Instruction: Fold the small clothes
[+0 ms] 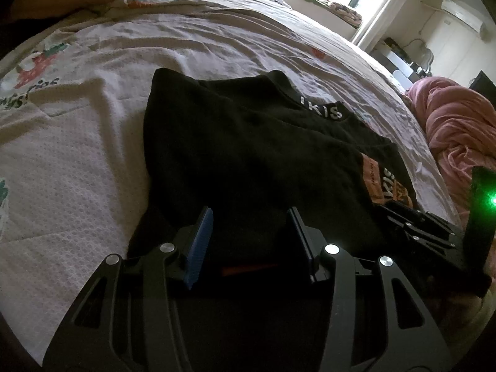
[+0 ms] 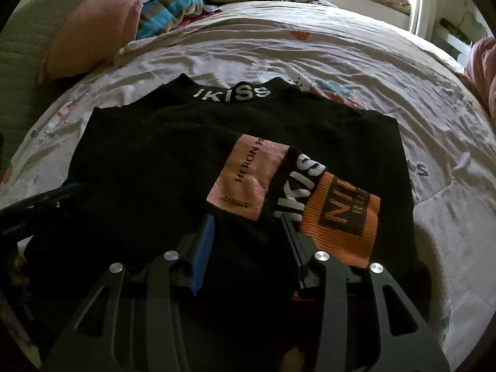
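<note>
A black knit sweater with white "IKISS" lettering on its collar (image 2: 235, 142) is lying flat on the white printed bedsheet (image 2: 325, 49), filling the middle of the right wrist view, its collar pointing to the top of the frame and its hem running out of sight under the tongs at the bottom. A pale pink sewn label (image 2: 248, 176) and an orange ribbed cuff with a black block print (image 2: 341, 220) are sitting right of centre, folded in over the body.

The right gripper (image 2: 248, 248) is standing partly open over the lower part of the sweater, its blue pads (image 2: 203, 254) straddling dark cloth; the pads do not appear to be pressing on it, so nothing seems held. In the left wrist view the left gripper (image 1: 251, 241) is likewise standing partly open over the near edge, empty as far as I can tell, with the right tool showing at the lower right.

The sweater's long axis is running straight away from both grippers, hem nearest. Judging by this, the next fold is going to carry the hem up toward the collar, both hands equally near.
</note>
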A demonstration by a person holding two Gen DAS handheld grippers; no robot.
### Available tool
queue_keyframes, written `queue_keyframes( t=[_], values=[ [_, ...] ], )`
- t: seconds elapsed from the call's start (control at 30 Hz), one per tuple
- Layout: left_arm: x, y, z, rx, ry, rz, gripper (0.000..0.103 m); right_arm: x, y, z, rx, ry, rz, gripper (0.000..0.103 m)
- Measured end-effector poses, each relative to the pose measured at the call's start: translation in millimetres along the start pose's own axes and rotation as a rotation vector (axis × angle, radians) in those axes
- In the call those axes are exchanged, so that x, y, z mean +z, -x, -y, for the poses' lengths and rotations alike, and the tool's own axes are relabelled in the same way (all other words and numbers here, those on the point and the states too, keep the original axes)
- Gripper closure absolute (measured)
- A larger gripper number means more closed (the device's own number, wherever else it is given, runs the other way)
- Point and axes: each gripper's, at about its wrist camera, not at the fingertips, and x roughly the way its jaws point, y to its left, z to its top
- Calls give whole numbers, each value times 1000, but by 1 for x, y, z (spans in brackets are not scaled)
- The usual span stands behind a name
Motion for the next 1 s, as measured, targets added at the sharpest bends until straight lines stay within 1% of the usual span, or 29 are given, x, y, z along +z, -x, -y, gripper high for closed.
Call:
queue_keyframes(
  t=[0.1,0.2,0.37,0.43,0.47,0.53,0.57,0.6,0.67,0.77,0.87,1.0],
  values=[
    [0,0,0,1,-1,1,61,0,4,0,11,-8,11,55],
    [0,0,0,4,-3,2,61,1,10,-1,18,-12,30,53],
    [0,2,2,4,-3,4,61,1,22,-2,33,-23,56,41],
    [1,3,3,7,-4,8,61,1,25,-1,38,-29,64,39],
    [0,4,4,9,-5,10,61,1,26,-1,39,-33,67,33],
    [1,7,5,10,-4,15,61,0,30,0,42,-41,79,25],
    [1,9,5,11,-5,18,60,0,31,0,42,-42,85,25],
    [2,11,5,11,-5,22,59,0,33,0,41,-42,90,24],
    [2,15,6,10,-4,27,56,0,37,1,39,-44,96,16],
    [1,22,10,19,-9,44,48,0,42,2,41,-47,111,14],
    [1,30,12,32,-17,64,45,0,48,5,44,-57,128,11],
    [1,40,13,36,-13,87,34,1,57,9,46,-65,148,8]
  ],
)
